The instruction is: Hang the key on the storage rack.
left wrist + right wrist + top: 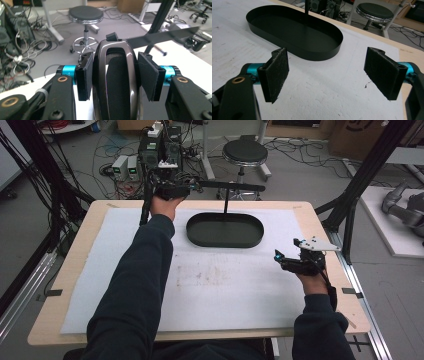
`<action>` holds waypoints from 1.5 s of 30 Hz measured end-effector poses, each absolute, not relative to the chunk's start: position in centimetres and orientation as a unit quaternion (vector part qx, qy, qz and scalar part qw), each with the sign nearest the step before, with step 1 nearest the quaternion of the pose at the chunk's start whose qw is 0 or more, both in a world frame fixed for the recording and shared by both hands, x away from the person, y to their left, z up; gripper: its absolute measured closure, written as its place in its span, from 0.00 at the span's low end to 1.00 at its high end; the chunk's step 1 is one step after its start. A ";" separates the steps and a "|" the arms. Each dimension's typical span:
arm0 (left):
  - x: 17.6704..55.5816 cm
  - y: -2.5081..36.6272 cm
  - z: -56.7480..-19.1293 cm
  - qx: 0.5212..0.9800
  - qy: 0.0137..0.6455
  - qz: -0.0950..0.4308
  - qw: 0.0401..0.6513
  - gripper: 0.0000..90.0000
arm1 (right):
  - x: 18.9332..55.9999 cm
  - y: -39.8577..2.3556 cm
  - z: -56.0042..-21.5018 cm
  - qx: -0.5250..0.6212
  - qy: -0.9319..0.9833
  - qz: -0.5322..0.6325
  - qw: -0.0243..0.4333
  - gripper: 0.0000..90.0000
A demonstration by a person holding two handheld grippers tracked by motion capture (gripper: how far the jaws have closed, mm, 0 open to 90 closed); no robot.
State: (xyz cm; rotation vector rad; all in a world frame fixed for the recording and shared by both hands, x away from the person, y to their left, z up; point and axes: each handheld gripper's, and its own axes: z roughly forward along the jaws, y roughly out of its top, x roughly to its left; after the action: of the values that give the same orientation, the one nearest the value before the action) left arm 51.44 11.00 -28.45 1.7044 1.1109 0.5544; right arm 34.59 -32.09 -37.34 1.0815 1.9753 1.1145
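A glossy dark headphone earcup [115,82] with a black mesh pad is clamped between the left gripper's [116,76] pads, while beyond the wide-open, empty right gripper [334,75] an oval black tray [294,30] is seen.

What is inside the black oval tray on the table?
The black oval tray looks bare inside: a flat dark floor, with one thin upright rod rising from its far side. The near wall hides a strip of the floor behind it in the high view.
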 end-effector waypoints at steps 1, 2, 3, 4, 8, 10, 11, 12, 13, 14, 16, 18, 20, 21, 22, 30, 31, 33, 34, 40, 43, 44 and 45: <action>51.5 11.3 -28.8 0.703 0.463 0.226 0.490 0.54 | 34.6 -32.1 -37.3 0.410 0.748 0.422 0.309 0.23; 51.5 11.5 -29.2 0.705 0.466 0.224 0.486 0.54 | 34.6 -32.1 -37.4 0.409 0.748 0.422 0.309 0.23; 51.5 11.6 -29.6 0.707 0.467 0.222 0.482 0.54 | 34.6 -32.1 -37.4 0.408 0.749 0.420 0.309 0.23; 51.6 11.6 -30.0 0.710 0.469 0.218 0.478 0.54 | 34.6 -32.0 -37.4 0.408 0.749 0.420 0.309 0.23; 51.6 11.0 -31.9 0.721 0.477 0.210 0.457 0.54 | 34.6 -31.9 -37.4 0.407 0.750 0.420 0.309 0.23; 51.6 10.7 -32.7 0.722 0.479 0.207 0.454 0.54 | 34.6 -31.8 -37.5 0.406 0.751 0.419 0.309 0.23; 51.5 10.5 -33.1 0.724 0.479 0.208 0.450 0.54 | 34.6 -31.8 -37.5 0.405 0.753 0.417 0.309 0.23; 51.4 10.4 -33.4 0.726 0.480 0.208 0.447 0.54 | 34.6 -31.8 -37.5 0.406 0.752 0.418 0.310 0.23; 51.4 10.3 -33.7 0.729 0.479 0.206 0.444 0.54 | 34.6 -31.8 -37.5 0.406 0.752 0.418 0.310 0.23; 51.3 10.2 -34.0 0.729 0.479 0.206 0.443 0.54 | 34.6 -31.8 -37.5 0.406 0.752 0.417 0.310 0.23; 51.2 10.1 -34.5 0.730 0.480 0.203 0.442 0.54 | 34.6 -31.8 -37.5 0.405 0.752 0.418 0.309 0.23; 51.2 10.0 -34.9 0.732 0.480 0.200 0.441 0.54 | 34.5 -31.7 -37.5 0.406 0.752 0.418 0.309 0.23; 51.1 9.9 -35.1 0.731 0.480 0.199 0.443 0.53 | 34.5 -31.6 -37.5 0.404 0.753 0.417 0.309 0.23; 51.1 9.8 -35.2 0.732 0.478 0.198 0.443 0.53 | 34.5 -31.6 -37.5 0.403 0.753 0.417 0.309 0.23; 51.1 9.7 -35.3 0.732 0.477 0.199 0.444 0.51 | 34.6 -31.5 -37.6 0.403 0.753 0.417 0.309 0.23; 50.5 10.6 -35.2 0.722 0.479 0.202 0.457 0.42 | 34.5 -31.5 -37.6 0.403 0.754 0.418 0.307 0.23; 50.3 10.8 -35.2 0.720 0.478 0.199 0.462 0.42 | 34.5 -31.5 -37.6 0.403 0.754 0.418 0.307 0.23; 49.5 11.1 -35.1 0.715 0.475 0.198 0.472 0.38 | 34.5 -31.5 -37.6 0.402 0.755 0.417 0.307 0.23; 49.1 11.4 -35.1 0.713 0.474 0.199 0.477 0.31 | 34.6 -31.5 -37.7 0.401 0.756 0.417 0.308 0.23; 45.0 13.4 -35.3 0.708 0.425 0.213 0.522 0.24 | 34.7 -31.4 -37.9 0.399 0.757 0.418 0.304 0.23; 42.5 14.8 -35.3 0.705 0.405 0.234 0.533 0.23 | 34.8 -31.2 -38.0 0.396 0.760 0.418 0.301 0.23; 41.8 15.4 -35.3 0.702 0.400 0.240 0.539 0.22 | 34.9 -31.1 -38.1 0.394 0.761 0.419 0.301 0.23; 41.1 16.0 -35.4 0.698 0.397 0.240 0.545 0.22 | 35.0 -30.9 -38.1 0.391 0.763 0.419 0.300 0.23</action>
State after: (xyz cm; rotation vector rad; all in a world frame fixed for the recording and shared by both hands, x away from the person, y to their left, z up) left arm 41.09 15.95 -35.37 1.6565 0.9424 0.5688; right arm 34.98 -30.87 -38.13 1.0369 2.0264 1.1115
